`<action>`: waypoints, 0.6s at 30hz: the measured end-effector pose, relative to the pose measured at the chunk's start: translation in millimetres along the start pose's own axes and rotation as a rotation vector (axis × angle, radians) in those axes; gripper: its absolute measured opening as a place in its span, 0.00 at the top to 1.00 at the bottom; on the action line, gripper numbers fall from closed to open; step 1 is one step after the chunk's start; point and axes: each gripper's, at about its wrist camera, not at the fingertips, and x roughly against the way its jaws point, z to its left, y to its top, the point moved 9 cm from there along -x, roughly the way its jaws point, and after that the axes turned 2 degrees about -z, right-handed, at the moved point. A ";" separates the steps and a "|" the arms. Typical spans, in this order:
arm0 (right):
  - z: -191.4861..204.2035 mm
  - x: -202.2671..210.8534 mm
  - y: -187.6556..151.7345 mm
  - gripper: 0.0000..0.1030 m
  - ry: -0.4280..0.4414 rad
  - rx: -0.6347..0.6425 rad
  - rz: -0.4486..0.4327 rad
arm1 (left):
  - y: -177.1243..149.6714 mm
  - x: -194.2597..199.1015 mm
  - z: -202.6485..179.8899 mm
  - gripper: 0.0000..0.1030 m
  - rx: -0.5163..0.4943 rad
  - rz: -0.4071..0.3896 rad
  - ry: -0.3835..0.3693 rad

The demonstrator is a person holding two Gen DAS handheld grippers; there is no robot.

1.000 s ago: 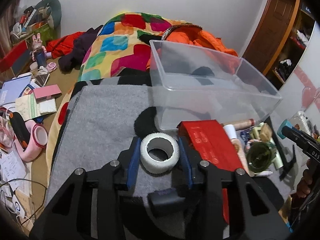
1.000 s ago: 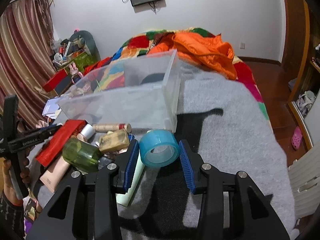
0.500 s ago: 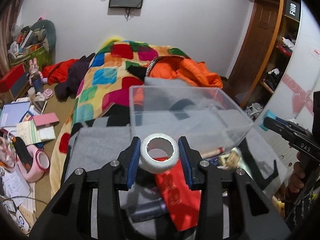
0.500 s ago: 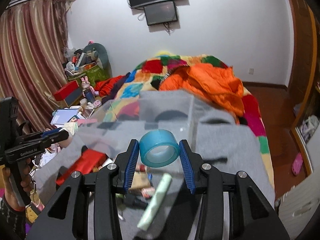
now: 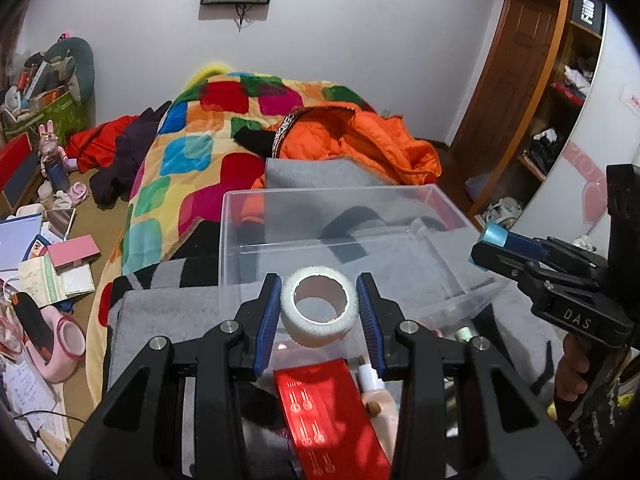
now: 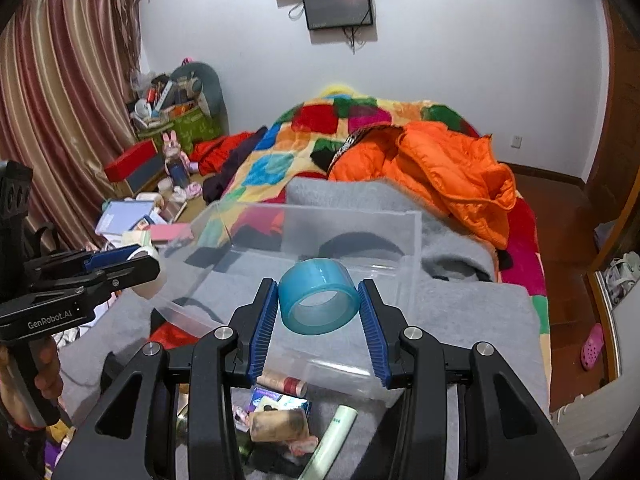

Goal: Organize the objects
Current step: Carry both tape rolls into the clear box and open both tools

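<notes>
**A:** We have the left hand-held gripper (image 5: 318,312) clamped on a white roll of tape (image 5: 318,311), both pads pressed to its sides, hanging above the near edge of the clear plastic bin (image 5: 452,216) on the bed.

**B:** And the right hand-held gripper (image 6: 318,304) is clamped the same way on a blue roll of tape (image 6: 319,296), with the bin (image 6: 412,236) open beneath it at twelve o'clock. In the left view that gripper shows at three o'clock.

**A:** So we judge the step to be carrying: both rolls are lifted clear of the grey blanket (image 5: 160,312) and neither is in the bin yet.

**B:** The pile waits below us at six o'clock: a red box (image 5: 328,412), a pale green tube (image 6: 334,440), a small brown bottle (image 6: 280,385).

**A:** Next, we think, each roll needs to go forward past the near wall and come down inside before the pads part.

**B:** Two rolls, one bin; we would set them apart so they do not knock.
</notes>
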 end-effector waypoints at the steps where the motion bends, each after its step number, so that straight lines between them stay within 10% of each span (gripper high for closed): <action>1: 0.4 -3.7 -1.5 0.63 -0.002 0.003 0.009 | -0.4 -4.5 0.4 0.63 0.001 0.009 0.002; 18: 3.1 -53.4 -18.5 0.63 -0.028 0.050 0.136 | -14.2 -63.3 0.5 0.63 -0.040 0.143 0.039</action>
